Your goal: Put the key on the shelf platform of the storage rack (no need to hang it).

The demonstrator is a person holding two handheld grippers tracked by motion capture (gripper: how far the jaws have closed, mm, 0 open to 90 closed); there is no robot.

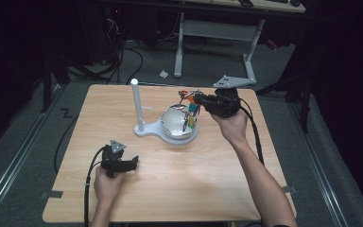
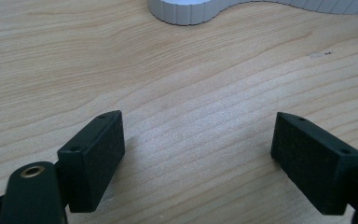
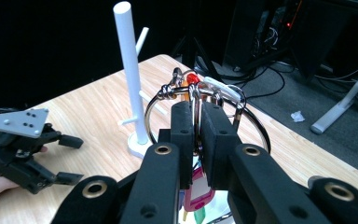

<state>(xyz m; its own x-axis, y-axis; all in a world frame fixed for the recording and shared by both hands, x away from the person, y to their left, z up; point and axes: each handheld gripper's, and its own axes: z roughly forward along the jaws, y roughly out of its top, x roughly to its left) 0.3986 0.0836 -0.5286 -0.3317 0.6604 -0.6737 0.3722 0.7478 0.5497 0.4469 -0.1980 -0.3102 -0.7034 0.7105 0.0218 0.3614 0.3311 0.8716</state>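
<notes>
Keys on a big metal key ring [image 3: 205,100] hang from the right gripper [image 3: 196,140], jaws pinched tight on the ring, coloured tags dangling beneath, right above the white bowl [image 1: 177,124] of the stand and beside its upright white post [image 3: 131,70]. Left gripper [image 2: 200,154] sits low on the wooden table [image 2: 177,84], jaws spread wide, nothing between them, stand base [image 2: 191,11] just ahead

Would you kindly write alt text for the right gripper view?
The right gripper is shut on a metal key ring with coloured tags, held over a wooden table. A white upright post stands behind; the left gripper rests open.
</notes>
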